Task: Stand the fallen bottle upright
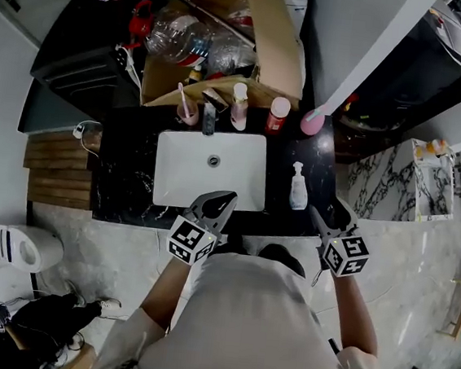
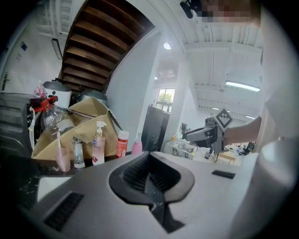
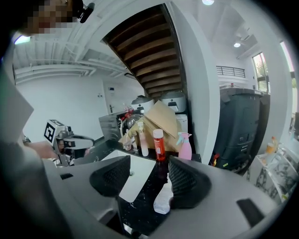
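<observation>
The fallen white pump bottle (image 1: 298, 187) lies on its side on the black countertop (image 1: 126, 169), to the right of the white sink (image 1: 182, 174). My right gripper (image 1: 318, 219) is open, just short of the bottle at the counter's front edge. In the right gripper view the bottle (image 3: 163, 198) lies ahead of and between the spread jaws of the right gripper (image 3: 149, 179), untouched. My left gripper (image 1: 219, 203) hovers over the sink's front rim. In the left gripper view the left gripper (image 2: 152, 184) has its pads together and holds nothing.
Along the counter's back edge stand a pink cup with a toothbrush (image 1: 186, 111), the faucet (image 1: 209, 113), a pink pump bottle (image 1: 239, 107), a red bottle (image 1: 277, 115) and a pink spray bottle (image 1: 312, 121). Behind them is a cardboard box (image 1: 266, 44) of plastic bottles.
</observation>
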A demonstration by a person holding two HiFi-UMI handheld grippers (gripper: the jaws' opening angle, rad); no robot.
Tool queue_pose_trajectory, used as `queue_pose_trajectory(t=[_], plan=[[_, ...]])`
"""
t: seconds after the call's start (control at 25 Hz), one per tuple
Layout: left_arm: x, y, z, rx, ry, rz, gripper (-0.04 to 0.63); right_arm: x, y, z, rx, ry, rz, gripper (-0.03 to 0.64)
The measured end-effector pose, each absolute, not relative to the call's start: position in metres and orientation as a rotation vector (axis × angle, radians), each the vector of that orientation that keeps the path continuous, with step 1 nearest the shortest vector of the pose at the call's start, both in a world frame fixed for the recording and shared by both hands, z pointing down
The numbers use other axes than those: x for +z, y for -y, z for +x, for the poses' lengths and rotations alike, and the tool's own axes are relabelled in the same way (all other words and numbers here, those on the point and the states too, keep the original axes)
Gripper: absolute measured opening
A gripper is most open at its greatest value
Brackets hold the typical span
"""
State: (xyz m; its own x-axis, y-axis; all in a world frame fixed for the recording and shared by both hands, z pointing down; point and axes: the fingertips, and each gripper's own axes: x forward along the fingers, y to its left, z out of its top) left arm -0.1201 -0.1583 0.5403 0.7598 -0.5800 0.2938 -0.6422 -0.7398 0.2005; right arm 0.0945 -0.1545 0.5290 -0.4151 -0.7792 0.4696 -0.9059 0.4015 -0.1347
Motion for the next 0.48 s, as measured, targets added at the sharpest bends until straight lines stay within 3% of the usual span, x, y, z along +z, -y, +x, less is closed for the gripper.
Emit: queue_pose_trajectory(t=[0.48], plan=[[0.557, 0.169, -0.117, 0.312, 1.101, 2.555, 0.008, 0.579, 0.186, 0.092, 0.646, 2.305, 1.216, 0.272]])
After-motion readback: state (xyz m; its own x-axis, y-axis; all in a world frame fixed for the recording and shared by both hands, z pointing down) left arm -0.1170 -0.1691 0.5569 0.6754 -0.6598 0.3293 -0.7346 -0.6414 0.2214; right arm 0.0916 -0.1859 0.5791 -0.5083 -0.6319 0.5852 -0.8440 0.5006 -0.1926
